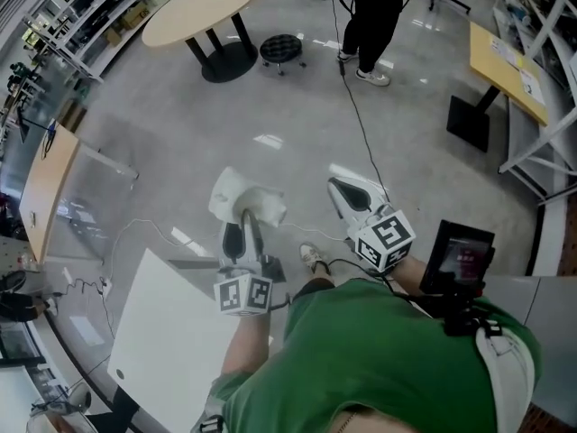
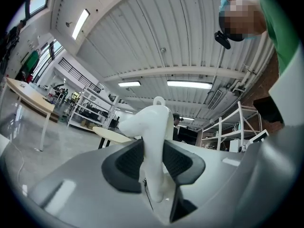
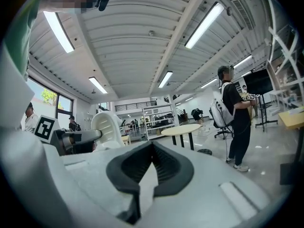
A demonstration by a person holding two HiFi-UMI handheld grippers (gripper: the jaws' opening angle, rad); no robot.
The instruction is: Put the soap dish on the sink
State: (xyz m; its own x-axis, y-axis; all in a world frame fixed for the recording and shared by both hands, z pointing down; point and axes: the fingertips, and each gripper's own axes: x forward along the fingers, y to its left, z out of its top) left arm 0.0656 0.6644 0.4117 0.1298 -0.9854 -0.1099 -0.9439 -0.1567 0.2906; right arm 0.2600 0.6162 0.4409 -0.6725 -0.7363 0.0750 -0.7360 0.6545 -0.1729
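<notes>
The white plastic soap dish is clamped on edge between the dark pads of my left gripper, held out over the grey floor. In the left gripper view the soap dish stands upright between the pads of that gripper, a small loop at its top. My right gripper hovers to the right of it, apart from the dish, jaws together and empty. Seen from the right gripper, the soap dish shows at the left. No sink is in view.
A round beige table and a black stool stand ahead. A person in black stands beyond, and a cable trails across the floor. A yellow desk is at the right, a white panel at the lower left.
</notes>
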